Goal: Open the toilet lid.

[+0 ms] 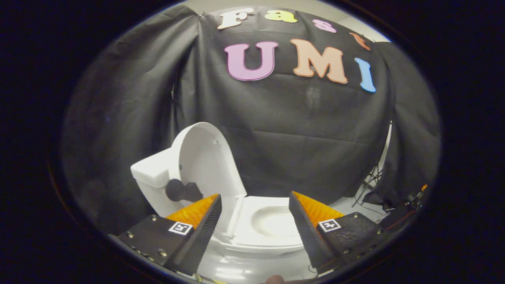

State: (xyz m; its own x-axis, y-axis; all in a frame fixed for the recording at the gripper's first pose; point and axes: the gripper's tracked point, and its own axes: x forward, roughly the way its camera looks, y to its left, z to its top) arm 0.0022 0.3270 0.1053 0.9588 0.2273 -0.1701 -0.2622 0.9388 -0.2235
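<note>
The white toilet lid [205, 161] stands raised, leaning back against the white tank [152, 171] beyond my left finger. The seat [256, 232] lies flat around the bowl opening [274, 221], just ahead of and between my fingers. My gripper [254, 203] is open, its fingers spread wide apart with nothing between them, and it touches neither lid nor seat. A dark rounded object [182, 190] sits at the side of the tank, by the lid's lower edge.
Black cloth [300, 130] hangs behind the toilet as the booth wall. Thin tripod legs and cables [369, 179] stand by the cloth beyond my right finger, with dark equipment [406, 205] further right. The white toilet base [252, 268] curves below the fingers.
</note>
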